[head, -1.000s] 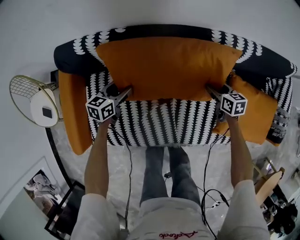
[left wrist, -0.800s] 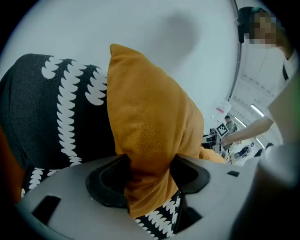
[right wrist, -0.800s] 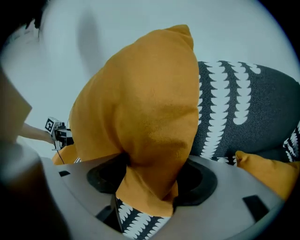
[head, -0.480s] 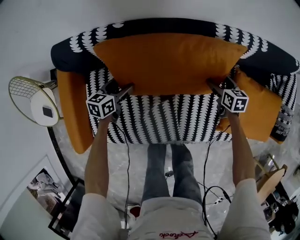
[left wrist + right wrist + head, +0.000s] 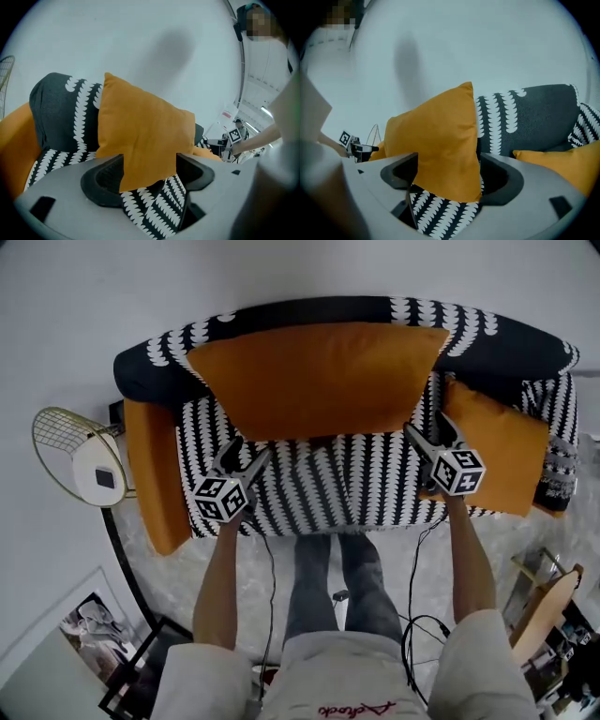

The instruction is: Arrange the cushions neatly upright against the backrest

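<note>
1. A person stands on the pale marbled floor at the front edge of the sofa, with a gripper in each hand.
2. The left gripper is over the sofa's seat. A second ago it was at the large orange cushion's lower left corner, and it has since drawn back toward the front edge. Its jaws have just been opening and now stand wide, pressing on nothing.
3. The right gripper has drawn back from the lower right corner in the same way. Its jaws have also just been opening and are spread, with nothing clamped.
4. The large orange cushion stands upright at the middle of the sofa, leaning on the backrest, free of both grippers.
5. A second orange cushion lies at the sofa's right end, and another orange cushion lies at its left end.
6. The sofa's cover is black with rows of white leaf shapes.
7. A gold wire side table stands just beside the sofa's left end.
8. A plain white wall runs behind the sofa.
</note>
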`<state>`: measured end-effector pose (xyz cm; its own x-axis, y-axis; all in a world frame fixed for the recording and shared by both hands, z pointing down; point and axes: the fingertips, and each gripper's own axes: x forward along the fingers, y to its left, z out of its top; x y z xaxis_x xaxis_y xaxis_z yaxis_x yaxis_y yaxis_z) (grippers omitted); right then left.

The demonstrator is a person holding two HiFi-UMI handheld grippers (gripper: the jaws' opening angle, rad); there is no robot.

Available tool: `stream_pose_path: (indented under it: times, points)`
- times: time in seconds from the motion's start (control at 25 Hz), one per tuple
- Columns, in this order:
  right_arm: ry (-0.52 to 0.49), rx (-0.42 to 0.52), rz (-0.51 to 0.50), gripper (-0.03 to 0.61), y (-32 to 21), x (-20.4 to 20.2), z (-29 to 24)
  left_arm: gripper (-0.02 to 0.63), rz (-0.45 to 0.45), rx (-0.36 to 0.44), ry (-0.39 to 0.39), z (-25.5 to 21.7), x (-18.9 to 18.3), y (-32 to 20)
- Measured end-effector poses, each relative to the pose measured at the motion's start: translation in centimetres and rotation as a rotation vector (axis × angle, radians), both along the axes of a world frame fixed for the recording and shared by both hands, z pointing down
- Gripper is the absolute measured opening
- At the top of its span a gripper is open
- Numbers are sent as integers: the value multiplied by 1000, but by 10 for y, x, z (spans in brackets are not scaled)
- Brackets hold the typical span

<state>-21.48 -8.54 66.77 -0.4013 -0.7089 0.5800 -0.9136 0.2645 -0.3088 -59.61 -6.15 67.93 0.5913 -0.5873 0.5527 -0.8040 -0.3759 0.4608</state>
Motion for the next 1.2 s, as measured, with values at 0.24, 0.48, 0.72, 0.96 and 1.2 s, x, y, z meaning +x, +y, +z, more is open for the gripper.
stream_pose_path:
  times: [0.24,0.48,0.72,0.96,1.2]
  points:
    - [17,52,35,157,7,14,-30,261,89,68,74,-42,51,-20]
    - [-17,89,71,28,34,42,-57,29,234,94,128,-67,111,-19]
    - [-4,95,155,28,82,96,-72,29,370,105,128,-81,188,-1]
    - [-17,113,374,28,156,165,-88,29,646,115,155,-100,306,20]
    - [-4,123,566,28,236,227,-94,29,909,125,181,-109,431,69]
